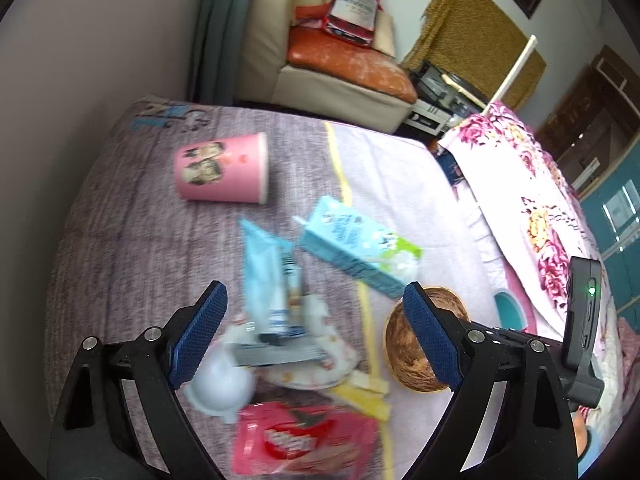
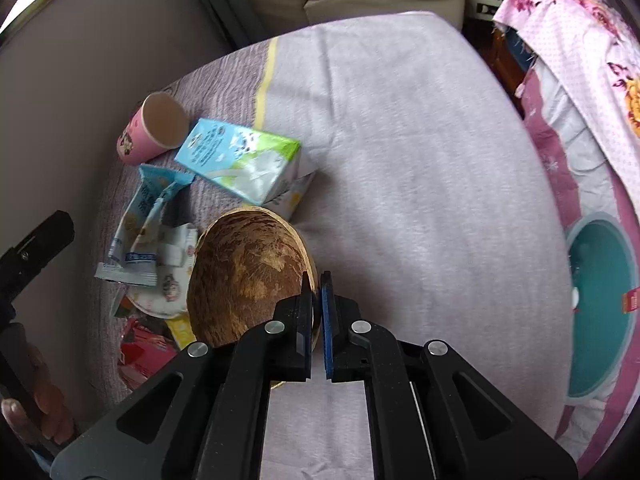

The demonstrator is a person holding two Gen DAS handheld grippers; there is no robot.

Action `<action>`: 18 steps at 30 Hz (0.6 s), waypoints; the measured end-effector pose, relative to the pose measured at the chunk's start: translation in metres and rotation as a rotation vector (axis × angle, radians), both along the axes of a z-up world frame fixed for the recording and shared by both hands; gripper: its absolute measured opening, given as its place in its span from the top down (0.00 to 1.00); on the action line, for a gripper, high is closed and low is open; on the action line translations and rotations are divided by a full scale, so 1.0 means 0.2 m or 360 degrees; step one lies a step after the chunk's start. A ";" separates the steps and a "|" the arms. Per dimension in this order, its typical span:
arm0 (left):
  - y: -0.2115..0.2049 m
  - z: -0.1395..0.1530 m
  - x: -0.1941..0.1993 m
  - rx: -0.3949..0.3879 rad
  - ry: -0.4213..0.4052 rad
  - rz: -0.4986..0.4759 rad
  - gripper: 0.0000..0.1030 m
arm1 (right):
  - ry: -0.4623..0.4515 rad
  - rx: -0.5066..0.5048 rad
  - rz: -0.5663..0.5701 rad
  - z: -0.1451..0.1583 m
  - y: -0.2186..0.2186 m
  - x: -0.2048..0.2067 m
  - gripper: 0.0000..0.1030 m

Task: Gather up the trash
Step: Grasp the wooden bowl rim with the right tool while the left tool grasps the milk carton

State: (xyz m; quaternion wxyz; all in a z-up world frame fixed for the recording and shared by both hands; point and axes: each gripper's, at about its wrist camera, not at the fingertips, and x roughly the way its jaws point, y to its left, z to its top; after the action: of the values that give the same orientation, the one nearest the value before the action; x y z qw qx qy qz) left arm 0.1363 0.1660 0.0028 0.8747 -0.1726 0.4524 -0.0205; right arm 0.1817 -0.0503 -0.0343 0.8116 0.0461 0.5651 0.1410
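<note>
Ahead of the left hand-held gripper (image 1: 316,320), whose blue pads stand spread wide with nothing pinched, the trash lies in a heap on the bed (image 1: 120,240): a blue wrapper (image 1: 264,268) runs lengthwise away between the pads, a milk carton (image 1: 356,248) lies slantwise beyond and to the right, a pink cup (image 1: 222,174) rests on its side farther off to the left, and a red packet (image 1: 296,440) sits just below. A brown bowl (image 1: 404,344) lies just by the right pad.

Under the right hand-held gripper (image 2: 317,292), the pads are pressed together, apparently pinching the near rim of the brown bowl (image 2: 244,280). The teal bin (image 2: 600,312) lies to its right, so the right hand is nearer it.
</note>
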 end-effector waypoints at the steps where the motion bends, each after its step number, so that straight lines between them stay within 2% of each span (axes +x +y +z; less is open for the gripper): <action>1: -0.03 0.00 0.03 0.0000 0.0004 -0.0010 0.13 | -0.0009 0.0005 -0.0038 0.01 -0.06 0.01 0.96; 3: -0.12 -0.01 0.10 -0.0010 0.0029 -0.0023 0.13 | -0.0012 0.0016 -0.0082 0.00 -0.14 0.04 0.96; 5: -0.19 -0.06 0.19 -0.0071 0.0104 -0.0005 0.13 | -0.0025 0.0020 -0.0116 0.00 -0.22 0.06 0.96; 12: -0.31 -0.22 0.41 -0.0153 0.0282 0.0258 0.13 | -0.0064 -0.0011 -0.0106 0.02 -0.41 0.16 0.96; 15: -0.32 -0.26 0.48 -0.0153 0.0311 0.0367 0.13 | -0.0075 -0.0037 -0.0097 0.02 -0.45 0.21 0.96; 18: -0.34 -0.29 0.55 -0.0103 0.0336 0.0443 0.13 | -0.0090 -0.0045 -0.0098 0.01 -0.48 0.28 0.96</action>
State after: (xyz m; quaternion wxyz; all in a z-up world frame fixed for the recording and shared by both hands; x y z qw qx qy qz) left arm 0.2470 0.0973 -0.0557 0.8107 -0.2628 0.5127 0.1044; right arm 0.2375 -0.1462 -0.0328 0.8317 0.0479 0.5423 0.1092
